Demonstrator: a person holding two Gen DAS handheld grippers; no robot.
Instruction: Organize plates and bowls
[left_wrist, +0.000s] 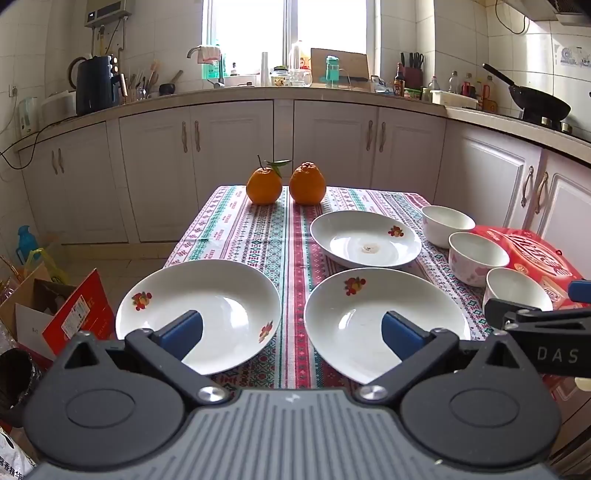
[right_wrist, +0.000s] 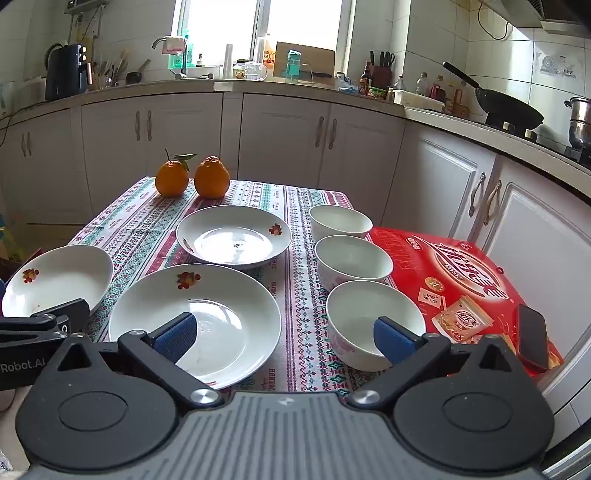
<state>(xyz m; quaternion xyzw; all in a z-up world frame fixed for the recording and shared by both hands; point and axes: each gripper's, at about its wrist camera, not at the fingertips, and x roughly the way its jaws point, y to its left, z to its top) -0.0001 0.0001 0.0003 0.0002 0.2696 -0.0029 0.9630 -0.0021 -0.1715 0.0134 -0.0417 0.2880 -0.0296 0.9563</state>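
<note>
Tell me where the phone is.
The phone shows only in the right wrist view, lying on the red box at the table's right edge, beside the nearest bowl.

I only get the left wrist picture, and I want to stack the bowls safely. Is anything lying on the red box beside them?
Observer: Yes. A dark phone lies flat on the red box, near its front corner.
Operator: Is the nearest bowl empty? The right hand-held gripper hides part of it for me.
Observer: It looks empty. The right wrist view shows its whole inside, plain white.
</note>
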